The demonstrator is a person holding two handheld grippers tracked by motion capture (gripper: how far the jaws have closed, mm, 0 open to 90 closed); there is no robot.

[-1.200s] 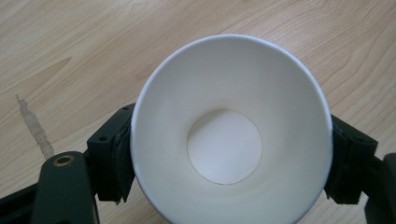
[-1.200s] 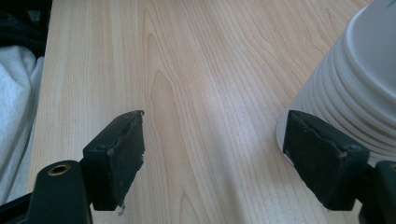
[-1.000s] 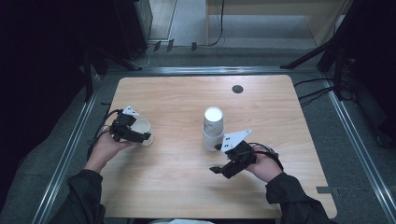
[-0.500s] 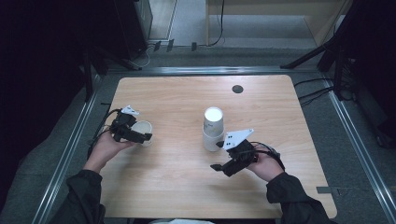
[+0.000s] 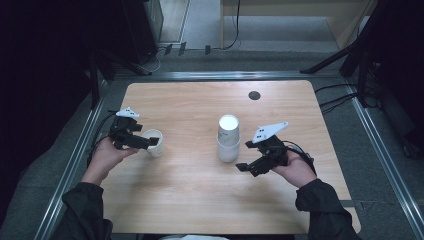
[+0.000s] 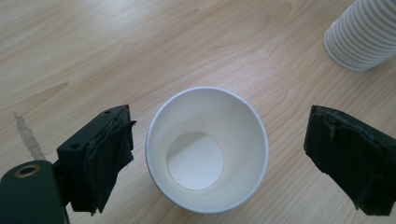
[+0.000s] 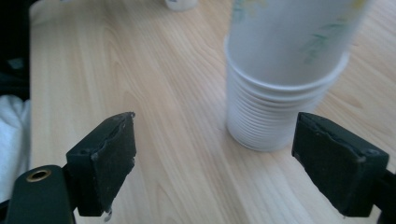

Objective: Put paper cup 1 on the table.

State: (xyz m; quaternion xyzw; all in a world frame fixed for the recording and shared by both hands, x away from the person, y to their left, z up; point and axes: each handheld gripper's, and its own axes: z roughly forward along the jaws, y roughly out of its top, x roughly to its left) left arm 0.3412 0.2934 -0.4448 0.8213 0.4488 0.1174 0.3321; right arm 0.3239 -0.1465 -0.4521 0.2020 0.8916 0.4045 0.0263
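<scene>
Here, my left tool (image 6: 219,154) has jaws apart, just opened, straddling the upright paper cup (image 6: 207,148) at the desk's (image 5: 190,200) 9 o'clock. My right tool (image 7: 212,163), jaws just widened, holds nothing; the cup stack (image 7: 280,93) stands at its 1 o'clock.

Black tongs (image 5: 152,143) with white three-cornered plates, trailing cables; dark sleeves (image 5: 325,210).

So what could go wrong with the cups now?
The left hand-held gripper is open right around the single cup, so a small nudge might tip it. The right hand-held gripper sits close to the cup stack; the top cup, riding high in the ribbed one, could topple if bumped.
</scene>
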